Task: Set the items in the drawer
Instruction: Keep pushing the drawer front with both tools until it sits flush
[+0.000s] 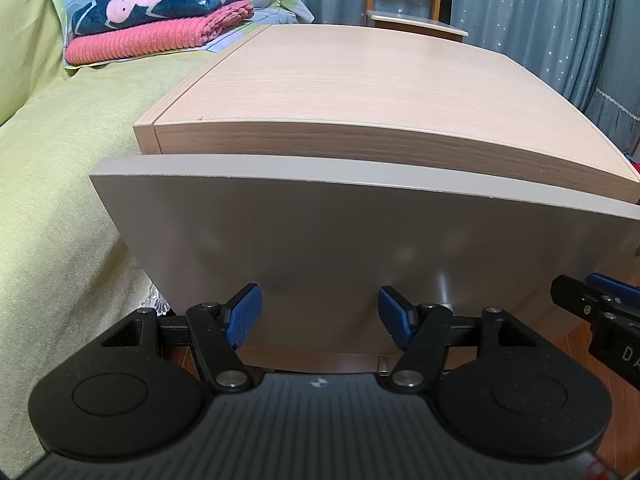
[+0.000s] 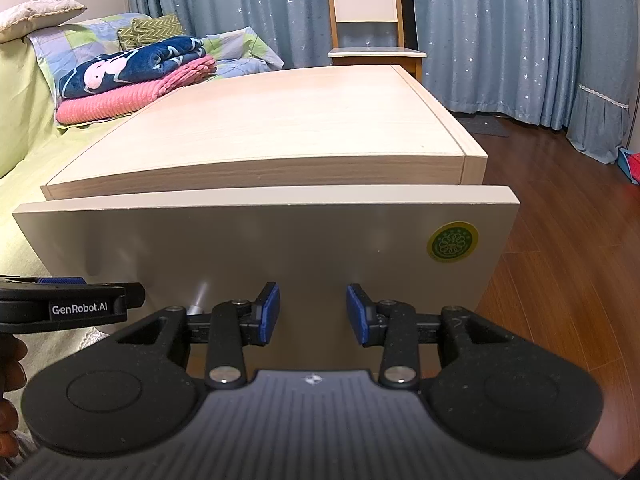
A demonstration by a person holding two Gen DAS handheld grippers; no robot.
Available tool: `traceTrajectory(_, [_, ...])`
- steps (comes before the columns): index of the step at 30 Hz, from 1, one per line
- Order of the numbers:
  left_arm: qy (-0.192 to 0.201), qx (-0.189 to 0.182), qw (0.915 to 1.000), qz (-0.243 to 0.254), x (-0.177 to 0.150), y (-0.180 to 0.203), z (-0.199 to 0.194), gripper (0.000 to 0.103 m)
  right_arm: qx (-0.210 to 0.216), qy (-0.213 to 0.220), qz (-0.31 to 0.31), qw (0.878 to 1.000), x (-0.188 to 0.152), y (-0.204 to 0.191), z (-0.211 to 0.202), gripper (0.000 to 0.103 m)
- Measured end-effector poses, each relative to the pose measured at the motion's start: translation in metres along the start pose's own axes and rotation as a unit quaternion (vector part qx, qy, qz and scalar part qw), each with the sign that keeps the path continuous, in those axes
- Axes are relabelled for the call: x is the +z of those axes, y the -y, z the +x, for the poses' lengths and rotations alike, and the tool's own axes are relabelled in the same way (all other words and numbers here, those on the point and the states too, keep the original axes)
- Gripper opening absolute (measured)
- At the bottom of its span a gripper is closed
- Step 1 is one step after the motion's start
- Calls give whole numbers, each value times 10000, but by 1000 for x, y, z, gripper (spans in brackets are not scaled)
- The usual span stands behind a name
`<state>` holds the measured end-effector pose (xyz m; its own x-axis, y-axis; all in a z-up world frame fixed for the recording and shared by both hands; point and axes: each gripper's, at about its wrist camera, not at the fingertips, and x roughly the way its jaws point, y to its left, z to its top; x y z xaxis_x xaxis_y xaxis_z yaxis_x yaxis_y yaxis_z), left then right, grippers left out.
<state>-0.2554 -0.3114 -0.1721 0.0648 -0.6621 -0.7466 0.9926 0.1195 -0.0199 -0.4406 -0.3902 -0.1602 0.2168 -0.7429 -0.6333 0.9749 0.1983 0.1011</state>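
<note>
A light wood nightstand (image 1: 340,80) (image 2: 260,132) stands beside a bed. Its top drawer has a beige front panel (image 1: 340,240) (image 2: 248,248) that sits slightly out from the cabinet, a narrow gap showing along the top. A metal handle post (image 1: 443,284) (image 2: 196,300) pokes out low on the panel. My left gripper (image 1: 320,316) is open, its blue pads close to the panel, nothing between them. My right gripper (image 2: 313,312) is open too, facing the same panel right of the handle. A green round sticker (image 2: 453,242) marks the panel's right side. No loose items show.
A bed with a yellow-green cover (image 1: 60,160) lies left of the nightstand, with folded pink and navy blankets (image 1: 160,20) (image 2: 132,76) on it. A wooden chair (image 2: 370,20) and blue curtains (image 2: 500,32) stand behind. Wood floor (image 2: 560,240) spreads to the right. A hand (image 2: 10,380) shows at left.
</note>
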Motion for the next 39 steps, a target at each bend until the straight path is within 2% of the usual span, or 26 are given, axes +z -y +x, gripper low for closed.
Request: traceTrajectory(39, [12, -45, 10000, -75, 19, -1, 12, 67, -65, 70, 12, 10000, 5, -1, 17, 34])
